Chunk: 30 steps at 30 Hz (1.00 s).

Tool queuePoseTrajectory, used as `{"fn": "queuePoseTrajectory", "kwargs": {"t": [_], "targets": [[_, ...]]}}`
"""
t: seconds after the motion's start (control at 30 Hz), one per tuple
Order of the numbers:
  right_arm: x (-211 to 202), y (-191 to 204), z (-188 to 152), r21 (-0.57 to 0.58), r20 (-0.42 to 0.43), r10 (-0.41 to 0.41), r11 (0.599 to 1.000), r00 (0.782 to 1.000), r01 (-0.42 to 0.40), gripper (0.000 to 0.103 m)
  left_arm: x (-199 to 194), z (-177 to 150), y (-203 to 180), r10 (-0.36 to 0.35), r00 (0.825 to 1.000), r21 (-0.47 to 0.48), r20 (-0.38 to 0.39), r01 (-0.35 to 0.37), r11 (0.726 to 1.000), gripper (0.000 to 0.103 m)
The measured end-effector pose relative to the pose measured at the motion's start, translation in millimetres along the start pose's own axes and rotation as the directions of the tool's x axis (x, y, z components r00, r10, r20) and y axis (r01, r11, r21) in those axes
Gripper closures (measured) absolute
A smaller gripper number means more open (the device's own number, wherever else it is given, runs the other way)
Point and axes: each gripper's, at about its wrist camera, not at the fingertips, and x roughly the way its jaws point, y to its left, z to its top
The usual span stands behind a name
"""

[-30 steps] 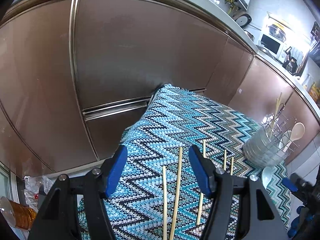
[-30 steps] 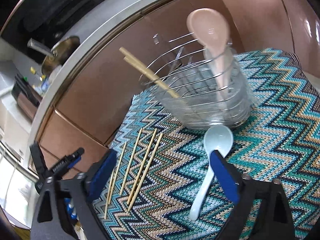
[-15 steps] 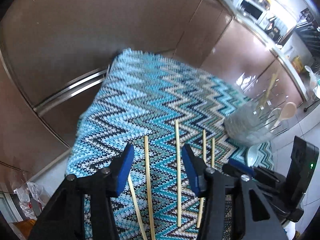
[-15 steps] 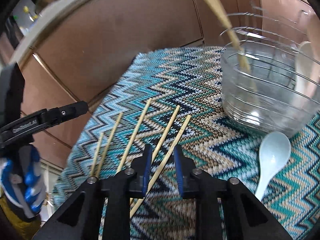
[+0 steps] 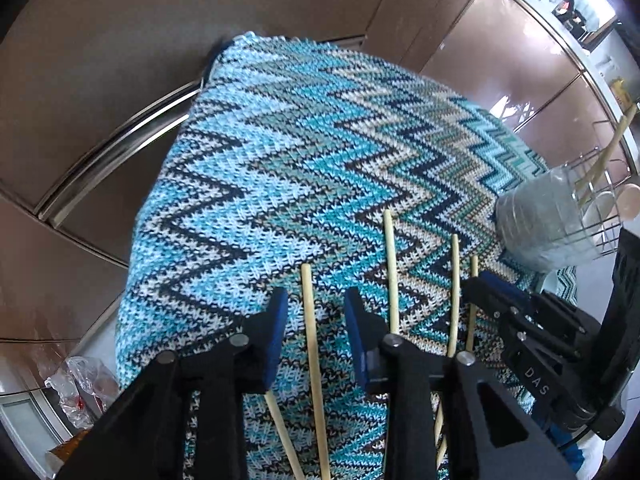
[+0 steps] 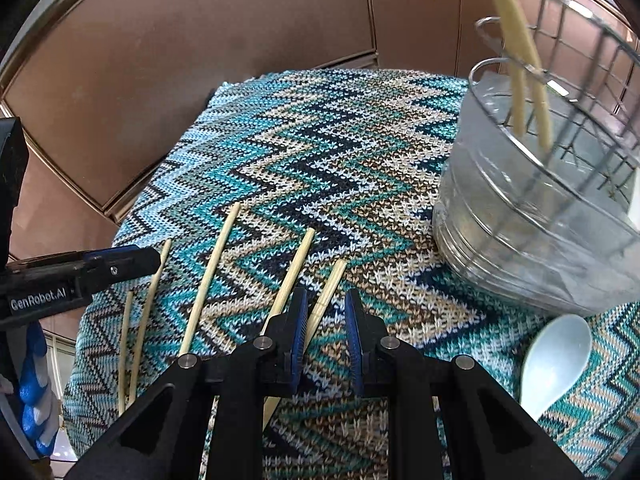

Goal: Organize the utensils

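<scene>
Several bamboo chopsticks lie side by side on a zigzag knitted cloth (image 5: pixel 280 160). My left gripper (image 5: pixel 316 312) is open, its jaws straddling one chopstick (image 5: pixel 314 352) without touching it. My right gripper (image 6: pixel 326 312) is narrowly open, low over the cloth, with the rightmost chopstick (image 6: pixel 326 298) between its jaws, not clamped. A wire utensil holder (image 6: pixel 540 208) with a clear liner holds two chopsticks (image 6: pixel 520 60); it also shows in the left wrist view (image 5: pixel 560 220) with a pink spoon (image 5: pixel 630 200). A pale blue spoon (image 6: pixel 556 360) lies beside the holder.
Brown cabinet fronts (image 6: pixel 200 60) stand close behind the cloth-covered stool. The right gripper's body shows at the right of the left wrist view (image 5: pixel 532 340). The left gripper's finger (image 6: pixel 80 268) reaches in from the left of the right wrist view. Plastic bags (image 5: pixel 80 384) lie on the floor.
Both grippers have dropped towards the chopsticks and narrowed. The left now straddles one chopstick; the right has closed in around the rightmost one.
</scene>
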Motion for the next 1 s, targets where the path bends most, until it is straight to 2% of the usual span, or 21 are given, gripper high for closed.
{"fn": "queuePoseTrajectory", "kwargs": {"t": [0.27, 0.43, 0.53, 0.6, 0.67, 0.83, 0.93, 1.0], "targets": [[7, 0, 6, -0.016, -0.026, -0.01, 1.0, 1.0, 0.009, 0.084, 12, 6, 5, 0.023, 0.998, -0.001, -0.052, -0.023, 1.0, 0.084], [9, 3, 8, -0.022, -0.037, -0.015, 1.0, 0.999, 0.015, 0.086, 16, 10, -2, 0.064, 0.995, 0.02, -0.077, -0.063, 0.998, 0.094], [11, 3, 9, -0.002, -0.036, 0.001, 1.0, 0.999, -0.001, 0.089, 17, 11, -3, 0.075, 0.994, 0.007, -0.08, -0.075, 0.997, 0.098], [9, 3, 8, 0.006, -0.033, 0.004, 1.0, 0.999, -0.003, 0.094, 16, 10, -4, 0.057, 0.995, -0.015, -0.079, -0.059, 0.998, 0.099], [4, 3, 4, 0.006, -0.031, 0.015, 1.0, 0.999, -0.014, 0.097, 12, 6, -4, 0.043, 0.997, -0.031, -0.066, -0.046, 0.998, 0.099], [-22, 5, -12, -0.006, 0.001, 0.073, 0.997, 0.997, -0.073, 0.097, -9, -6, -7, 0.016, 1.0, -0.052, -0.013, -0.017, 0.999, 0.099], [-44, 9, -22, -0.019, 0.049, 0.122, 0.992, 0.991, -0.121, 0.097, -33, -15, -11, 0.004, 0.999, -0.049, 0.038, -0.002, 0.999, 0.099], [-61, 16, -30, -0.045, 0.088, 0.129, 0.991, 0.988, -0.125, 0.097, -53, -24, -16, -0.016, 0.995, -0.037, 0.097, 0.019, 0.999, 0.099]]}}
